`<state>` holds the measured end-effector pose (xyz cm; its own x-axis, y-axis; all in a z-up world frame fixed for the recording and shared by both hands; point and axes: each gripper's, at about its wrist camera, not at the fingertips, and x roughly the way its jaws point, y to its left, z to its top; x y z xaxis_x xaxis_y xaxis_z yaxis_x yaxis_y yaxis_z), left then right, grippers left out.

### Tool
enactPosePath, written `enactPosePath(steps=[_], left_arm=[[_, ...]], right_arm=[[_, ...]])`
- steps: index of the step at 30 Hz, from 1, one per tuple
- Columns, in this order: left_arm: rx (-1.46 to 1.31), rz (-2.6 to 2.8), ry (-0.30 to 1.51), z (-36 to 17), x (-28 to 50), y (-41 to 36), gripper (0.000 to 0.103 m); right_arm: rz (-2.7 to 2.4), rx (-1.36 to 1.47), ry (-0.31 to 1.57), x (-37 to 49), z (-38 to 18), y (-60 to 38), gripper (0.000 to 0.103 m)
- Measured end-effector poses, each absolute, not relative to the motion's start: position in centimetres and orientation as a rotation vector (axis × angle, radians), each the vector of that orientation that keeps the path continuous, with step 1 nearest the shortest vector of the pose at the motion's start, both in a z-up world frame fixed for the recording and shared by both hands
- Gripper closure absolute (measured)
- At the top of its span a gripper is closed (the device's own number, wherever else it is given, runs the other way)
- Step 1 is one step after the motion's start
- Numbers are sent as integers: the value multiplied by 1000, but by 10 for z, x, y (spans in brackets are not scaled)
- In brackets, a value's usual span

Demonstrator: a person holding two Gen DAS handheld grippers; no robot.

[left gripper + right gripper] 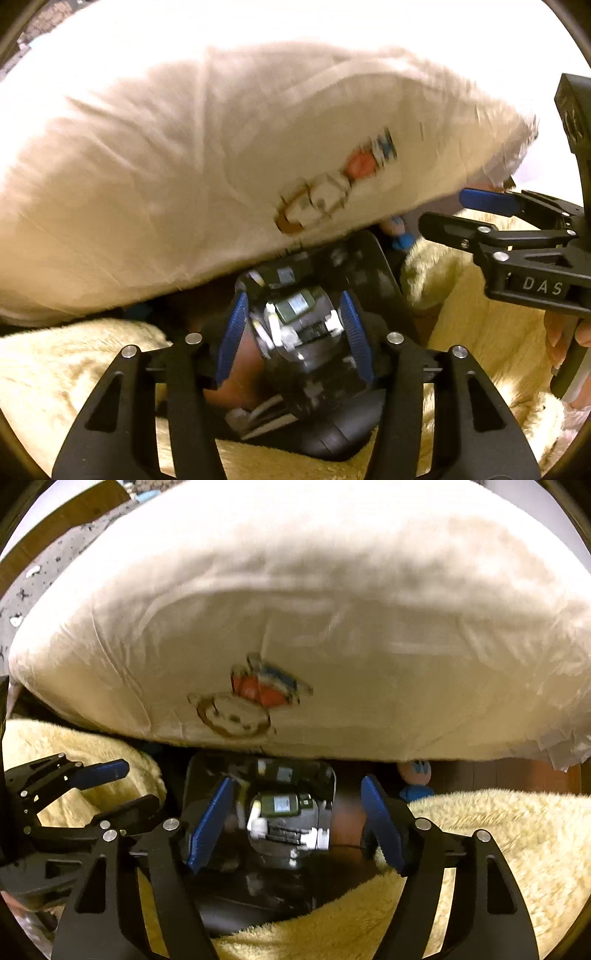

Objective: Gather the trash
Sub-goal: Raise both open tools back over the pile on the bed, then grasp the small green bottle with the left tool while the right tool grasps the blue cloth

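Both tongs are standing apart, gripping nothing: the left tongs (pixel 293 338) and the wider right tongs (pixel 295 821) are hovering above a black bin (pixel 325 775) of trash (pixel 284 812), under a white pillow (pixel 295 609).

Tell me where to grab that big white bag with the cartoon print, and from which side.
Take the white bag at its crinkled, gathered end, coming in from the right gripper's side. The body looks too bulging for the jaws to span; the bunched film there is thin enough to pinch.
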<state>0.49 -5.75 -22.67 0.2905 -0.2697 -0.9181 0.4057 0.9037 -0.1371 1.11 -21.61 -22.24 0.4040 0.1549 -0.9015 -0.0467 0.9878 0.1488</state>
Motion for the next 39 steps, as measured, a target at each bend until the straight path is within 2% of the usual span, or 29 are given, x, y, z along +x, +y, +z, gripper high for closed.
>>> enactPosePath(steps=[4,10,18,23,26,39], left_arm=[[113,-420,1084,-189,18,-46,46],[106,-370,931,-138,49,-35,40],[85,-349,867,-115,112,-32,29],[67,-359,806,-99,160,-37,8],[78,-372,791,-96,186,-45,8],[145,-390,814,-113,261,-74,8]], right_arm=[[131,104,1027,23,-186,-218,23],[90,68,883,54,-137,-223,21],[36,94,834,117,-110,-236,21],[1,121,812,150,-98,-247,20],[-10,125,800,164,-92,-250,16],[-32,142,801,212,-90,-255,16]])
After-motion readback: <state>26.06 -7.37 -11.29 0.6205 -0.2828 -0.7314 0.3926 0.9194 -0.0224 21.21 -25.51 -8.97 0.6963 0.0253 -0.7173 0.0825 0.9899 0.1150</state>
